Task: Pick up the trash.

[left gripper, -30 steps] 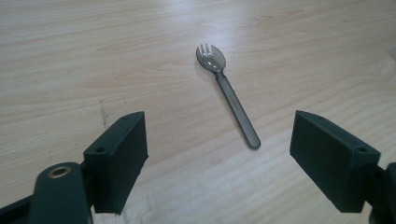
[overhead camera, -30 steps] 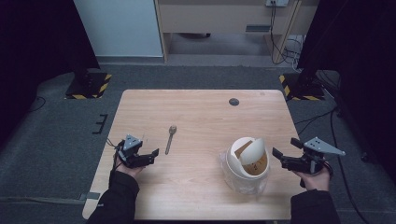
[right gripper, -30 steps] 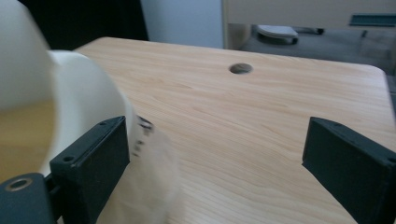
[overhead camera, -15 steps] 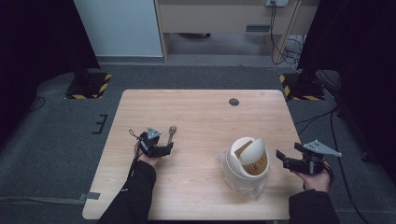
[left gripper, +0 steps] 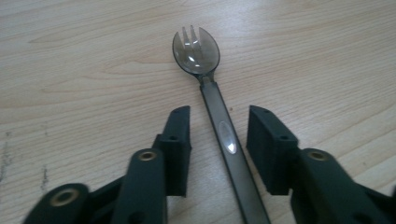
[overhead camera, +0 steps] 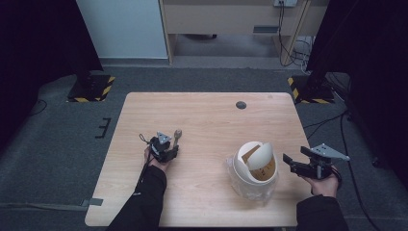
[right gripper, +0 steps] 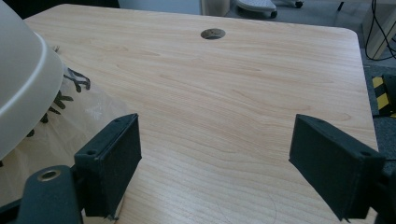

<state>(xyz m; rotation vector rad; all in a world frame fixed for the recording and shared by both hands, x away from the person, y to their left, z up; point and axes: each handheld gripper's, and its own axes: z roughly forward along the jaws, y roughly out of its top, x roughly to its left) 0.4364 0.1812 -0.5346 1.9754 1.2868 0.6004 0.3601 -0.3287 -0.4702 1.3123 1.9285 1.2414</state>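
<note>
The dark translucent plastic spork (left gripper: 219, 112) is straddled, untouched, by the closing left gripper (left gripper: 219, 149) (bare tabletop all around); the right gripper (right gripper: 215, 158) is held open.

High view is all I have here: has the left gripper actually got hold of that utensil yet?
Observer: Not yet. In the left gripper view the spork's handle lies between the jaws of the left gripper, which have just been closing, with gaps on both sides.
Operator: Which way does its head point?
Observer: Away from the gripper, bowl facing up, flat on the table.
Operator: And the right gripper?
Observer: The right gripper is open over bare wood, the white bin beside its jaw.
</note>
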